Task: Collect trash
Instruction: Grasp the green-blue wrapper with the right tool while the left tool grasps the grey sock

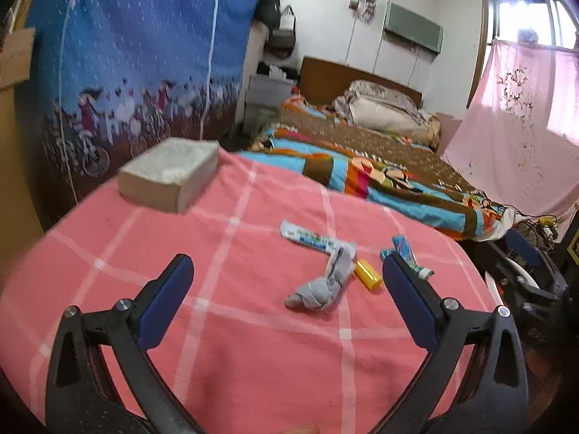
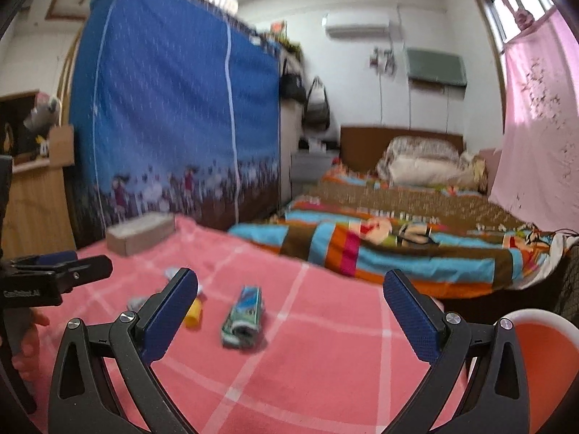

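Trash lies on a pink checked tablecloth [image 1: 224, 343]. There is a flattened white-and-green wrapper [image 1: 307, 238], a crumpled grey wrapper [image 1: 318, 291], a small yellow piece [image 1: 368, 275] and a rolled teal tube [image 1: 405, 249]. My left gripper [image 1: 286, 267] is open just above the cloth, and the grey wrapper and yellow piece lie a little ahead between its fingers. My right gripper [image 2: 291, 282] is open and empty. The rolled tube [image 2: 246, 316] lies ahead between its fingers. The yellow piece [image 2: 193, 314] sits by its left finger.
A tissue box [image 1: 168, 177] stands at the table's far left. An orange bin with a white rim [image 2: 535, 354] sits low at the right. Beyond the table are a bed with a colourful blanket [image 1: 380, 177], a blue fabric wardrobe [image 1: 144, 54] and a pink curtain [image 1: 517, 126].
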